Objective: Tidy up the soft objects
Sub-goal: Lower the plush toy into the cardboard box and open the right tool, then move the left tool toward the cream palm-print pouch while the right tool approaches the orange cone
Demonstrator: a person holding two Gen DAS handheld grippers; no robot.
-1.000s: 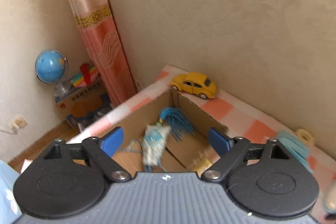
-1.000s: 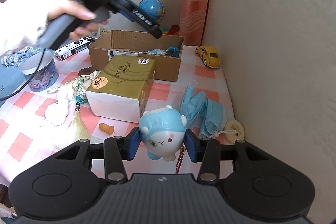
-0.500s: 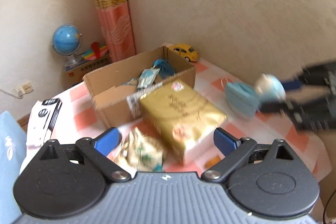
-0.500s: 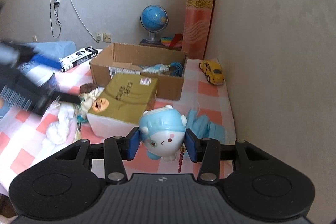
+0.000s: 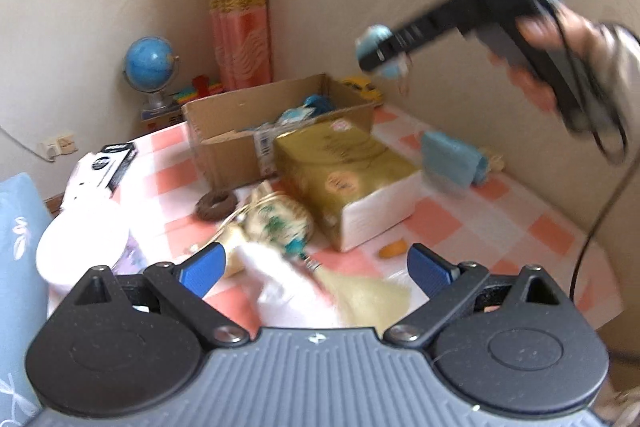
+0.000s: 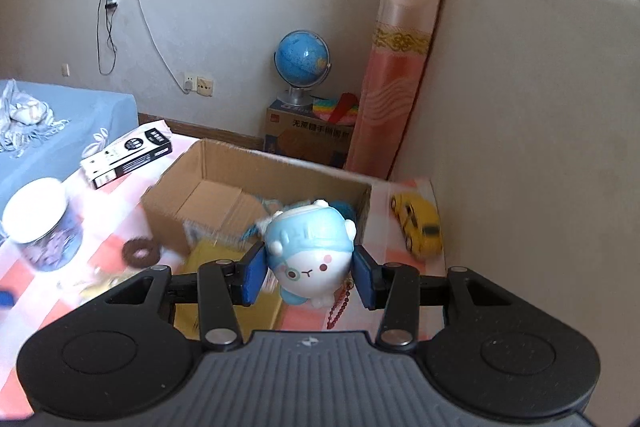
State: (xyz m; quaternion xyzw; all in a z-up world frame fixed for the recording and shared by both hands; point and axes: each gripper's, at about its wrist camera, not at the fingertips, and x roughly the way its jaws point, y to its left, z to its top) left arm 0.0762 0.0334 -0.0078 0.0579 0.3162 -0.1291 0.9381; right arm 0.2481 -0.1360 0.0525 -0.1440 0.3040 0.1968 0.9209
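Observation:
My right gripper [image 6: 306,277] is shut on a blue-and-white squishy toy [image 6: 310,251] with a red bead chain, held in the air above the near edge of the open cardboard box [image 6: 208,163]. The box [image 5: 224,115] holds blue tasselled items [image 5: 312,105]. In the left wrist view the right gripper [image 5: 384,55] hangs high over the box's right end. My left gripper [image 5: 316,267] is open and empty, low over a white cloth [image 5: 280,283], a patterned pouch [image 5: 276,223] and a cream tassel [image 5: 368,295].
A gold tissue pack [image 5: 352,179] lies in front of the box. Blue face masks [image 5: 452,159], a yellow toy car [image 6: 420,223], a brown ring [image 5: 214,205], an orange earplug [image 5: 392,250], a white-lidded jar [image 6: 40,223] and a black-and-white carton [image 6: 128,153] lie on the checked tablecloth [image 5: 440,227].
My left gripper pulled back from over the box to the table's near edge, open throughout. My right gripper lifted the squishy toy and carried it forward to above the box.

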